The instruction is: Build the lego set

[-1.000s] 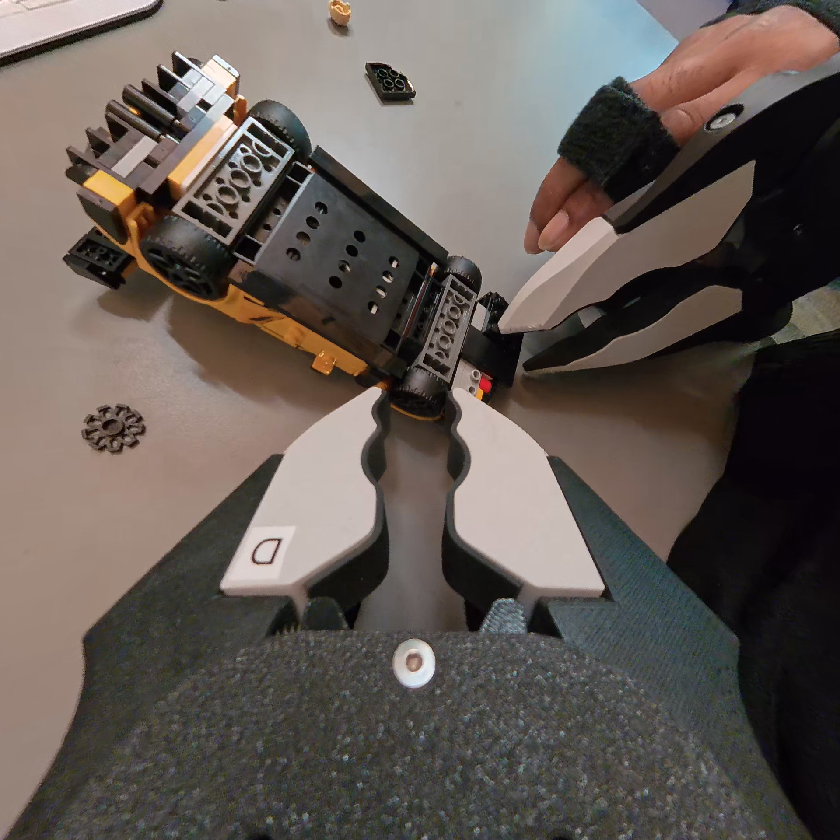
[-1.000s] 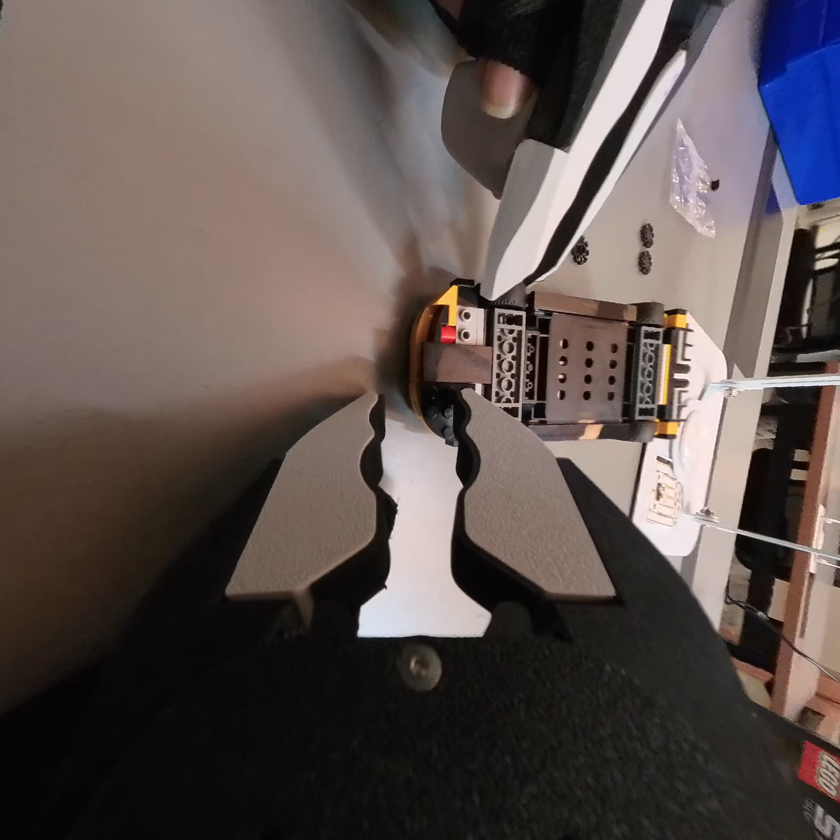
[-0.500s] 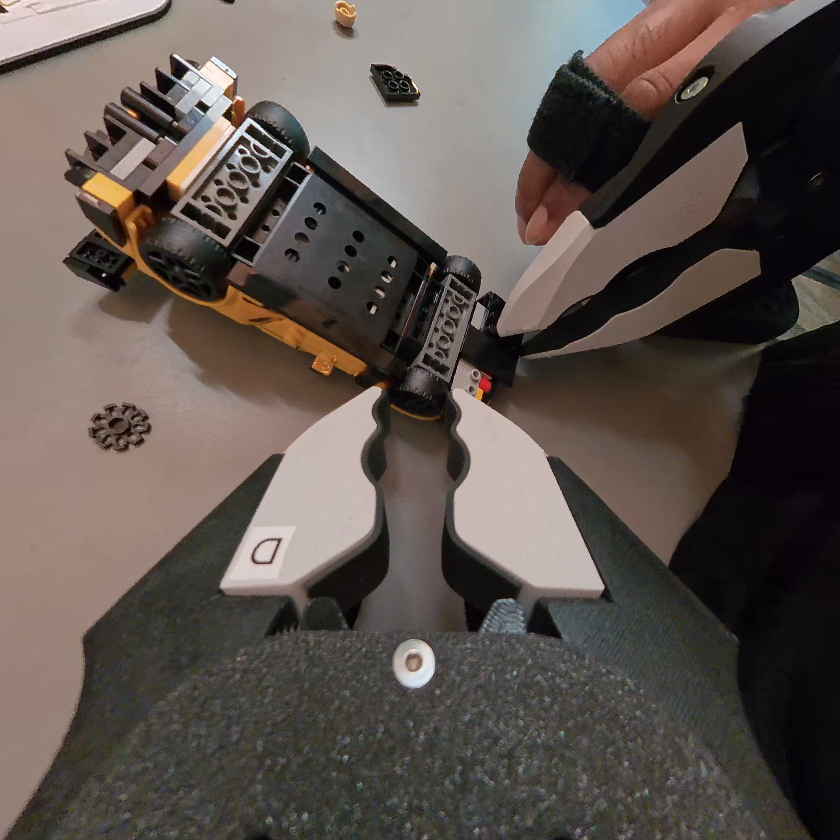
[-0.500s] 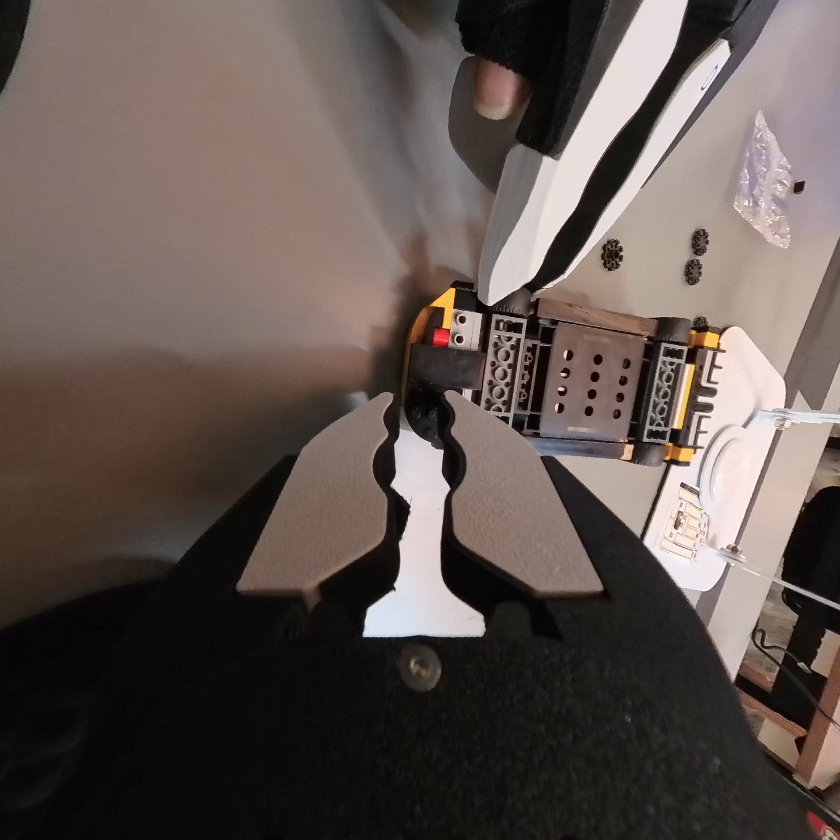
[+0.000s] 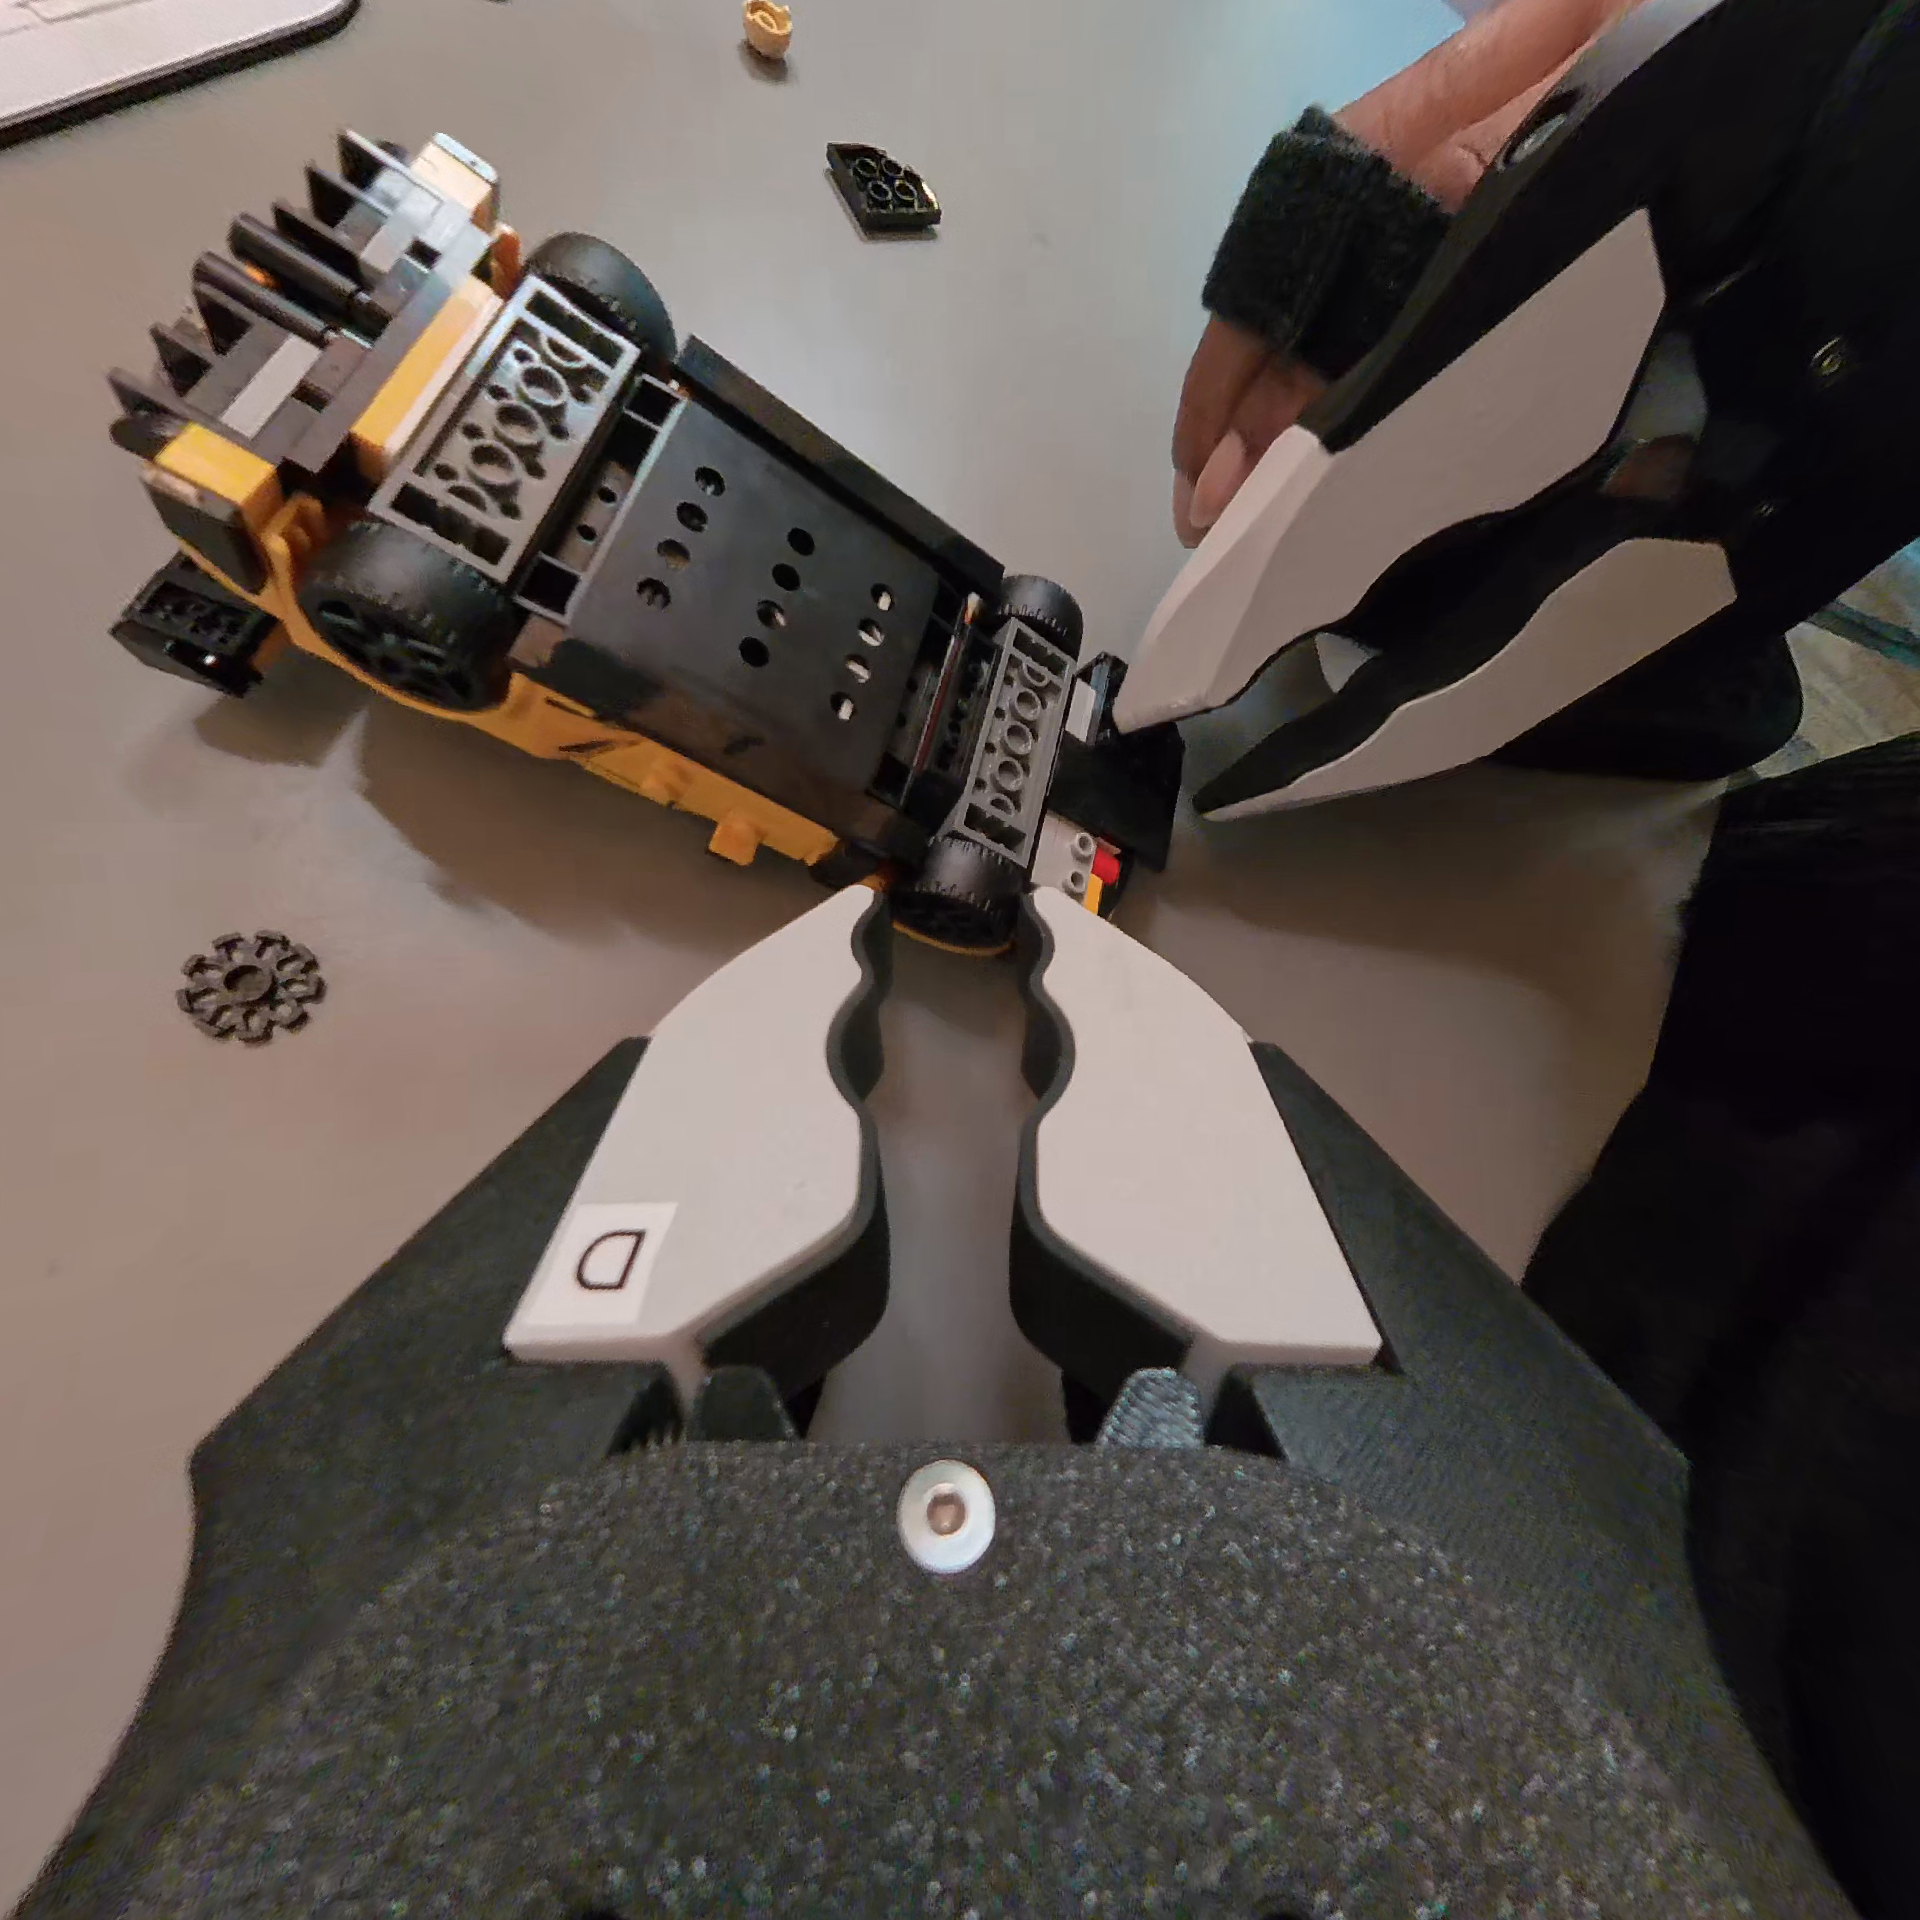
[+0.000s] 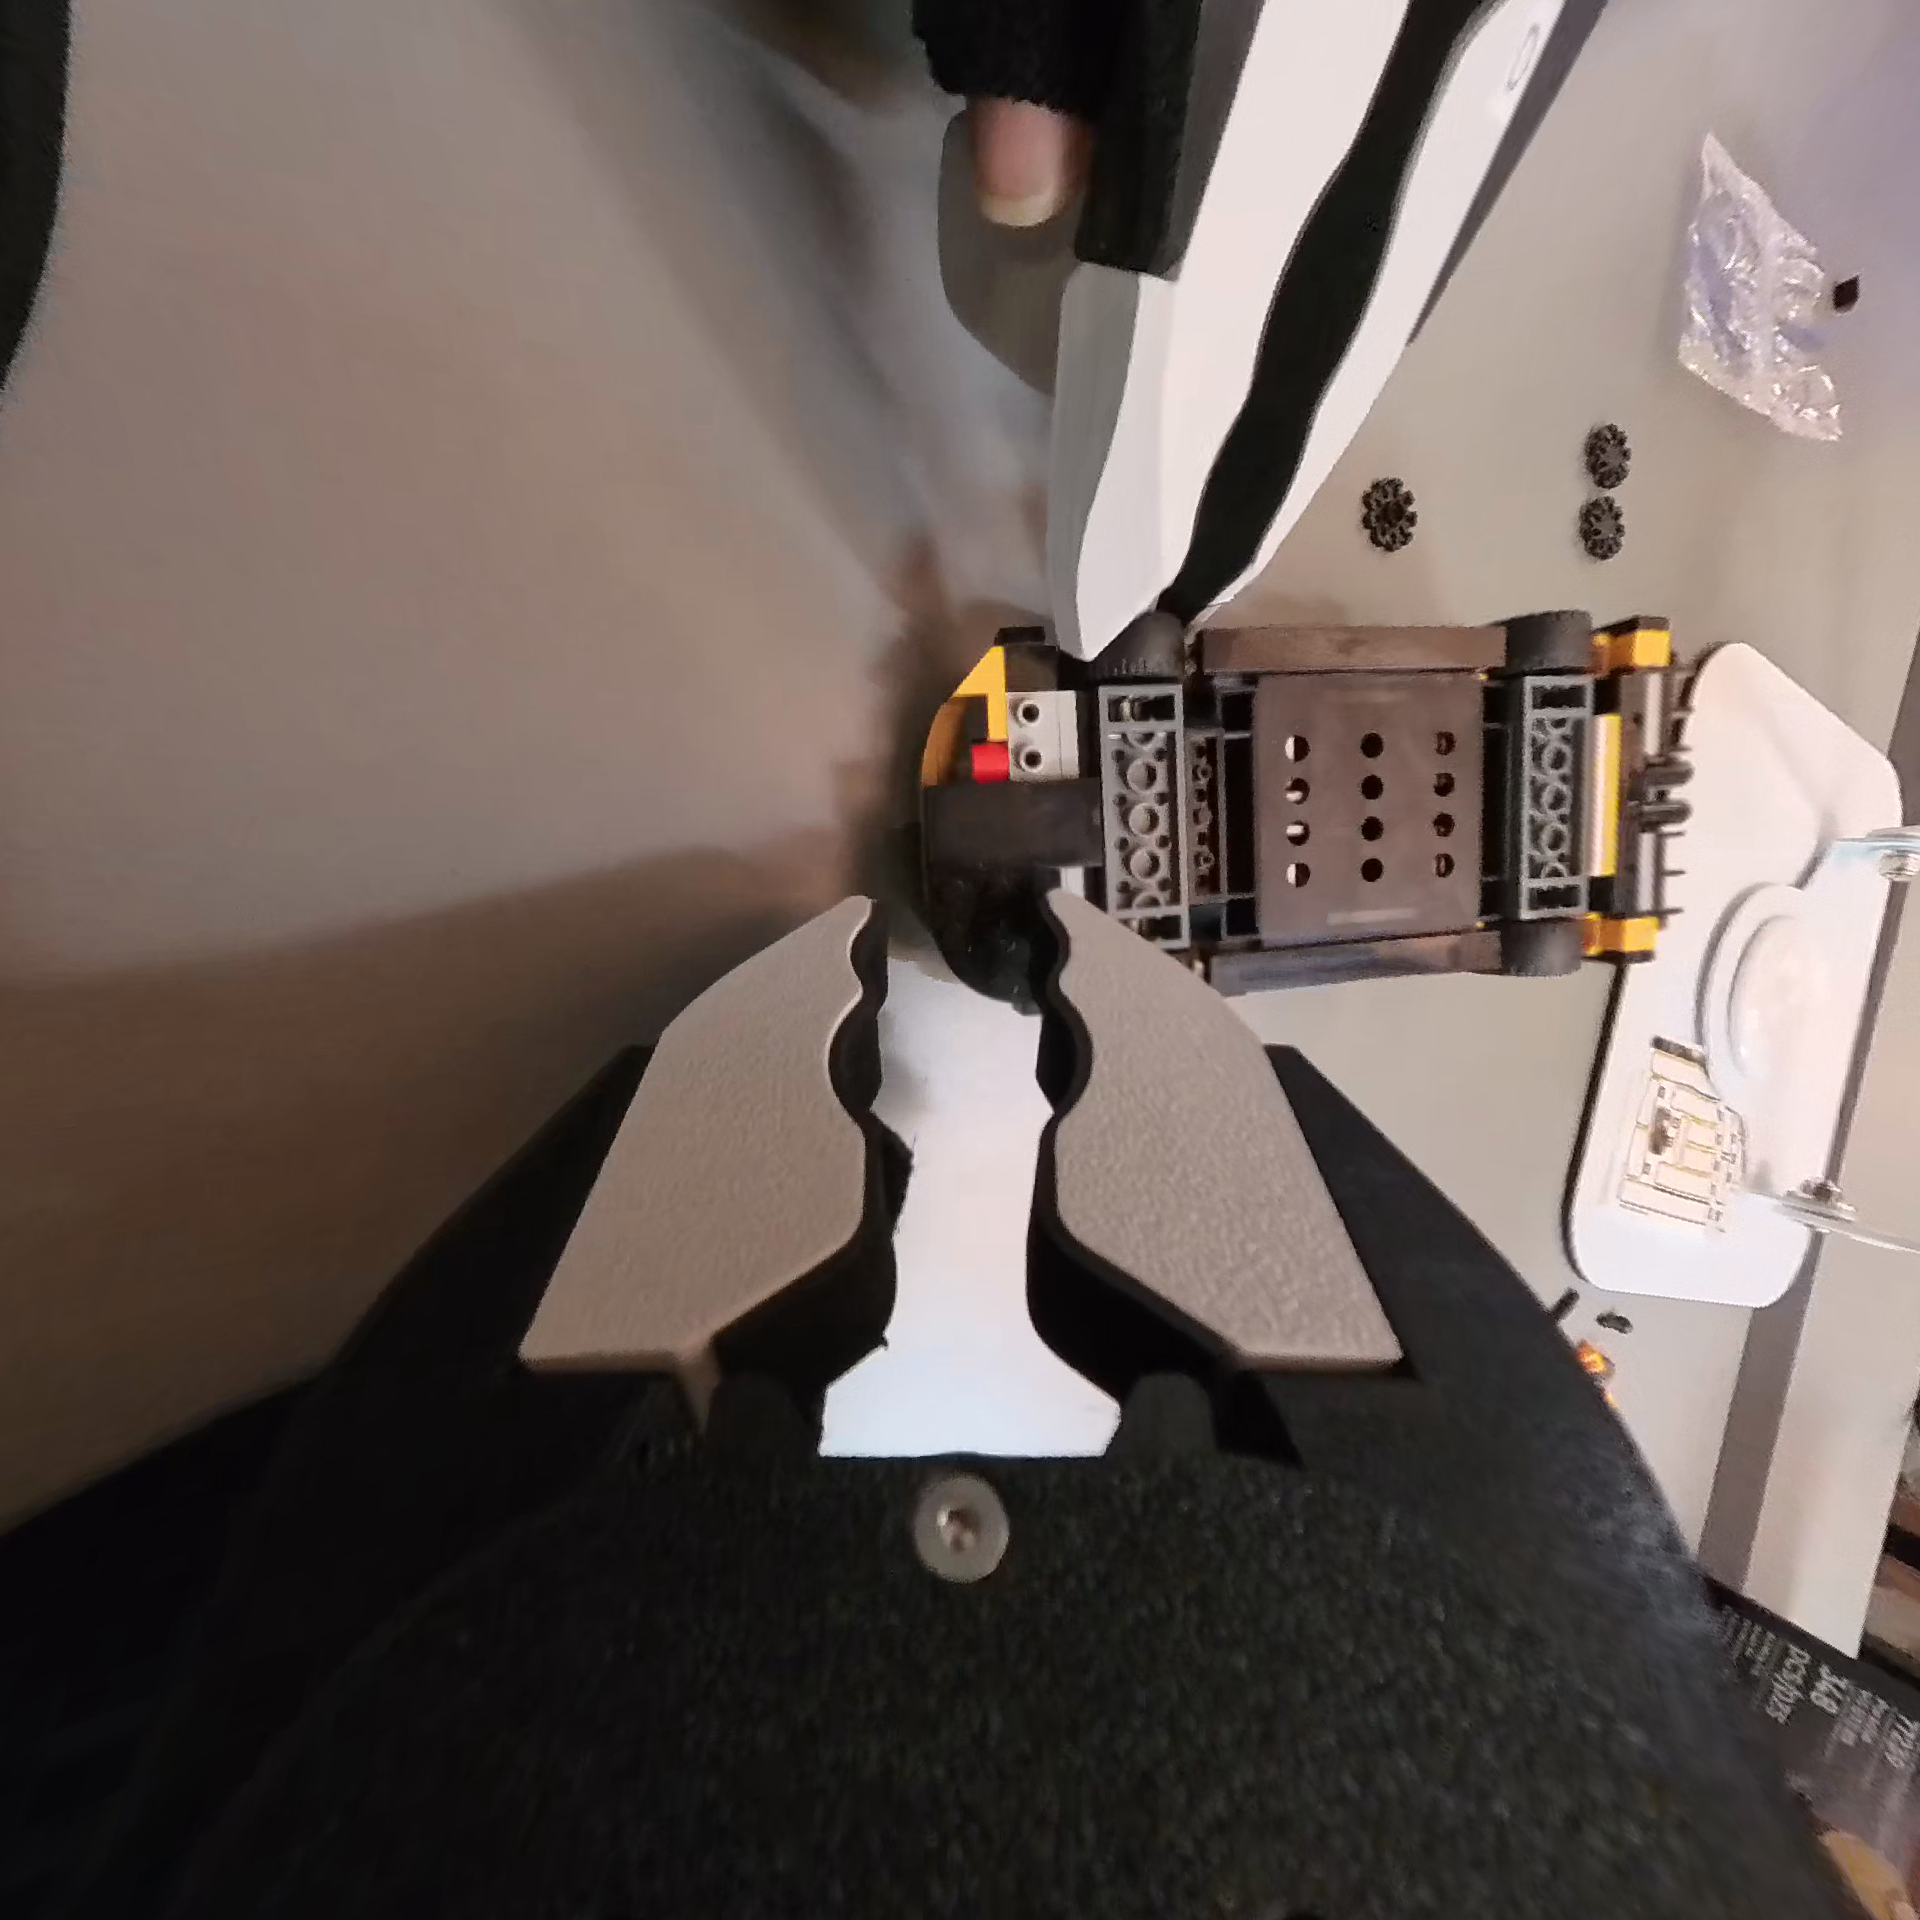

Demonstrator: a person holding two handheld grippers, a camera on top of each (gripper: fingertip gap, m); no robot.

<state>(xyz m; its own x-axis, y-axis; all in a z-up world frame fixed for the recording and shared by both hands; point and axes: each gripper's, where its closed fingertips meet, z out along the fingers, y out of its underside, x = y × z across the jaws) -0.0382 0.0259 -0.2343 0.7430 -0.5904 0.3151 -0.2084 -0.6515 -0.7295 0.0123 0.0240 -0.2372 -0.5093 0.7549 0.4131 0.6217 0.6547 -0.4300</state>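
left wrist view: left gripper [image 5: 956,914] unchanged since earlier frame, fingers clamped on near wheel [image 5: 961,883] of upturned lego car [image 5: 623,582] on table [image 5: 520,1091]. right gripper [image 5: 1174,758], narrowed half a second ago, now spread at car's right end. one hub disc [image 5: 249,985], one black plate [image 5: 883,189], one tan stud [image 5: 770,23].

right wrist view: right gripper [image 6: 961,935] parted wider than before, car's black end between tips, grip unclear. left gripper [image 6: 1127,634] pinching far wheel. three discs [image 6: 1388,512].

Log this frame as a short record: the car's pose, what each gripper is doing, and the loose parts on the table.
car pose: toy car lies flipped, underside showing, on the grey table
left gripper: jaws closed on a wheel at the car's near end
right gripper: jaws apart, upper tip touching the black end piece
loose parts: black gear, black plate, tan stud
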